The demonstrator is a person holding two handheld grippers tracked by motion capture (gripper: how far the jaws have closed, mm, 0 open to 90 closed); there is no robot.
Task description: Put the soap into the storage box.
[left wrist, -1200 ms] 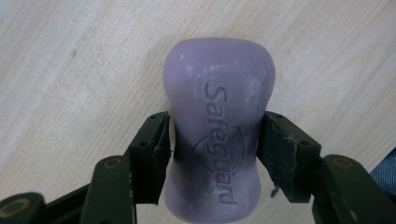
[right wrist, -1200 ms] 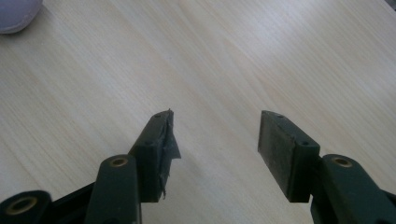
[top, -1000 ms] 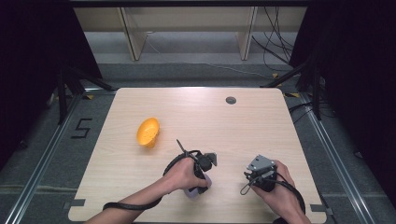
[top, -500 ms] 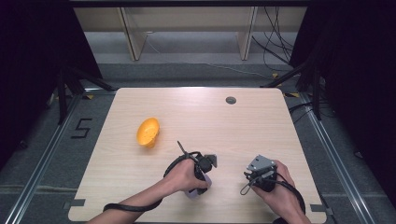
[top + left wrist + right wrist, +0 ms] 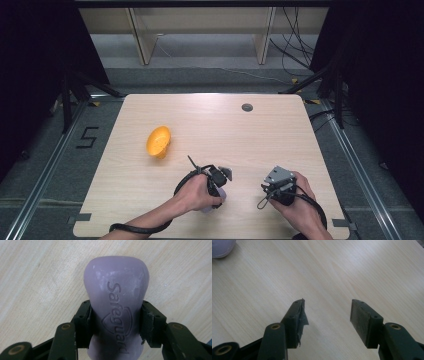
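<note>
While clamping the purple soap bar [image 5: 116, 312] low over the counter [image 5: 280, 145] in the left hand-held gripper [image 5: 116, 322], idling the right hand-held gripper [image 5: 327, 320] wide and empty; grasping done, placing probably pending, orange bowl [image 5: 159, 141] well apart

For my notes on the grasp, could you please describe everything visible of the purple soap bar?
The soap is a pale purple, rounded bar, matte with whitish scuffs, stamped "Safeguard" over a shield outline. It lies flat on the wooden table. The left gripper is shut on its narrower waist, one pad at each side, the wider end pointing away.
</note>
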